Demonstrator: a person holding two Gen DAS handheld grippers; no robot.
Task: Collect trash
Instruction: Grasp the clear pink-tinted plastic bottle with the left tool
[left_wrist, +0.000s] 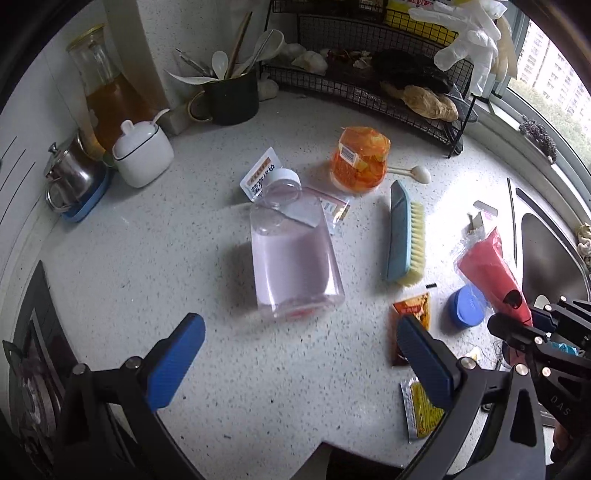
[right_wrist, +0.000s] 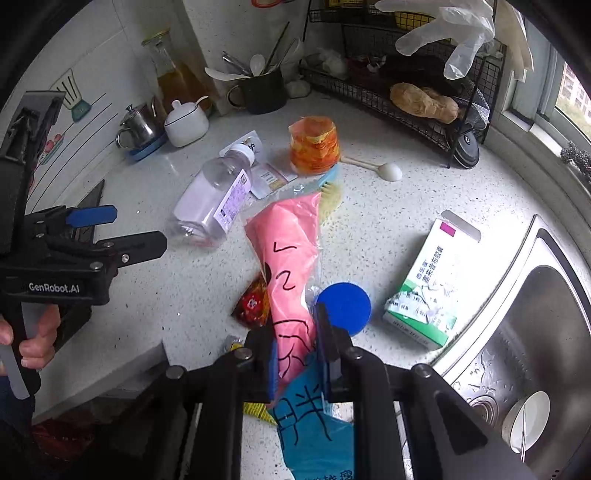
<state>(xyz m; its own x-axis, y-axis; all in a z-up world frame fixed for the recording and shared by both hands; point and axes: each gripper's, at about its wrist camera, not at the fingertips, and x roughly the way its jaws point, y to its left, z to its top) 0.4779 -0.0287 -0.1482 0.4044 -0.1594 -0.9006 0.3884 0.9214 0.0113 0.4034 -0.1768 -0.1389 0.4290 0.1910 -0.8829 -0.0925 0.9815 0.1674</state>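
One piece in hand, most trash still on the desk

Your right hand-held gripper (right_wrist: 297, 363) is clamped on the pink wrapper (right_wrist: 291, 251), lifted above the desk (right_wrist: 369, 229); your left hand-held gripper (left_wrist: 291, 362) hangs wide open and empty over the bottle (left_wrist: 291, 254). Left to collect: bottle, orange cup (left_wrist: 360, 160), sauce packets (left_wrist: 413, 314), box (right_wrist: 430, 284). No bin shows in either view
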